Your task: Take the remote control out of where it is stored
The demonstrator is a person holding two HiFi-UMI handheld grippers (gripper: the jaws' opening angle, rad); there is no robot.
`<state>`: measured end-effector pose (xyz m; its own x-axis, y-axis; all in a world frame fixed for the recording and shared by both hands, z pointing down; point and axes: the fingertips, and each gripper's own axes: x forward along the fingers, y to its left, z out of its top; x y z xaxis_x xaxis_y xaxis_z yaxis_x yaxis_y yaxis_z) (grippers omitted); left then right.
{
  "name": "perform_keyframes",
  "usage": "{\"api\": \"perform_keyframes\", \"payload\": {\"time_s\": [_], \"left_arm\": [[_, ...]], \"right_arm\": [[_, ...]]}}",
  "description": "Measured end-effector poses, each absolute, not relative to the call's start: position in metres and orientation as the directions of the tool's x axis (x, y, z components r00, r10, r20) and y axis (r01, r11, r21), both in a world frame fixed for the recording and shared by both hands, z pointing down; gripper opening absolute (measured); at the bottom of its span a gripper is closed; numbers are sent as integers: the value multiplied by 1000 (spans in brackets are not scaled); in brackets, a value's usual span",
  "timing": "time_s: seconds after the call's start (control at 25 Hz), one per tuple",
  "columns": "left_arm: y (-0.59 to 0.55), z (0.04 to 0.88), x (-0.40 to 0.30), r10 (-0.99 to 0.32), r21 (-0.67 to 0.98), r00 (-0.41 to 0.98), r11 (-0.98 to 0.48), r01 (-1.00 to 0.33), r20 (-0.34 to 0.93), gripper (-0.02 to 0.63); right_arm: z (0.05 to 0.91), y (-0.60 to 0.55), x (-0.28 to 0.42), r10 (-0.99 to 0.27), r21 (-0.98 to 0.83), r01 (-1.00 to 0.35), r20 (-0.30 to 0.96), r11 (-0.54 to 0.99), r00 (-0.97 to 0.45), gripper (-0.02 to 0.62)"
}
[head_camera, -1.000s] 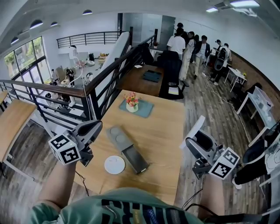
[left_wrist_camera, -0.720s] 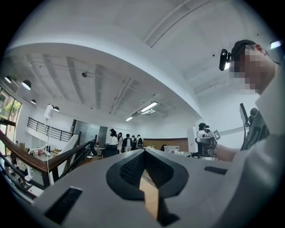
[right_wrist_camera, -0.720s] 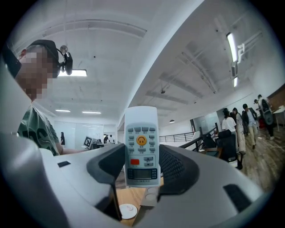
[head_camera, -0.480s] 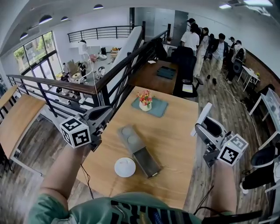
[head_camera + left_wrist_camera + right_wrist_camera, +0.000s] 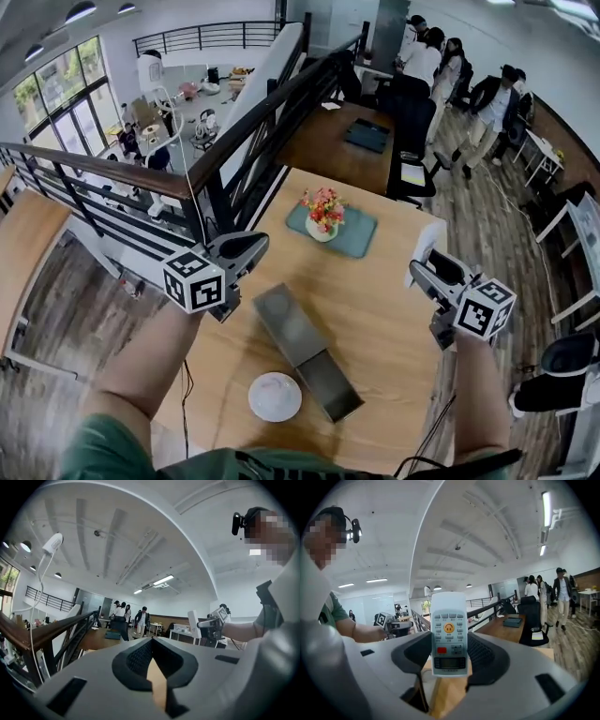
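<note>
The white remote control (image 5: 429, 242) stands upright between the jaws of my right gripper (image 5: 421, 272), above the right side of the wooden table (image 5: 375, 319). In the right gripper view the remote (image 5: 449, 634) faces the camera, buttons showing, and the right gripper (image 5: 450, 667) is shut on its lower end. My left gripper (image 5: 255, 247) hovers at the table's left edge with its jaws closed and nothing in them; in its own view the left gripper (image 5: 152, 641) points level. Between the two lies the grey storage box (image 5: 286, 323), its dark drawer (image 5: 330, 384) pulled out toward me.
A white round disc (image 5: 275, 396) lies near the drawer. A vase of flowers (image 5: 322, 212) stands on a teal mat (image 5: 354, 234) at the table's far end. A dark railing (image 5: 216, 159) runs along the left. Several people (image 5: 487, 94) stand beyond an office chair (image 5: 412, 131).
Both grippers have moved forward and down, farther out over the table. The remote has stayed in the right gripper. The head view has tipped lower onto the table.
</note>
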<state>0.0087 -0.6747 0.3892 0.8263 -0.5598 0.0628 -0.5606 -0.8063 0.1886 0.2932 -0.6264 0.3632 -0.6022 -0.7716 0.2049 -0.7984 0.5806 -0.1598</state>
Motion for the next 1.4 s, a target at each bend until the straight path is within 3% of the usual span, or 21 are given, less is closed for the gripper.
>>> {"api": "perform_keyframes", "payload": {"time_s": [0.32,0.8,1.08,1.4], "left_arm": [[-776,489,-4,-520,219,843,-814,-538,137,-9],[-820,627,4,-418,242,869,-843,-480,266,-9],[-831,656,16,-405,254,874,-845,-470,270,-9],[-830,666,23,-383,253,879,-854,-454,284,-9]], "right_arm": [[499,-743,261,-707,-193,-807,398,558,-584,242],[680,-804,223,-535,-238,-817,653,525,-535,242],[738,-811,223,-417,-224,-826,777,517,-472,242],[766,-820,222,-390,-181,-854,830,488,-399,242]]}}
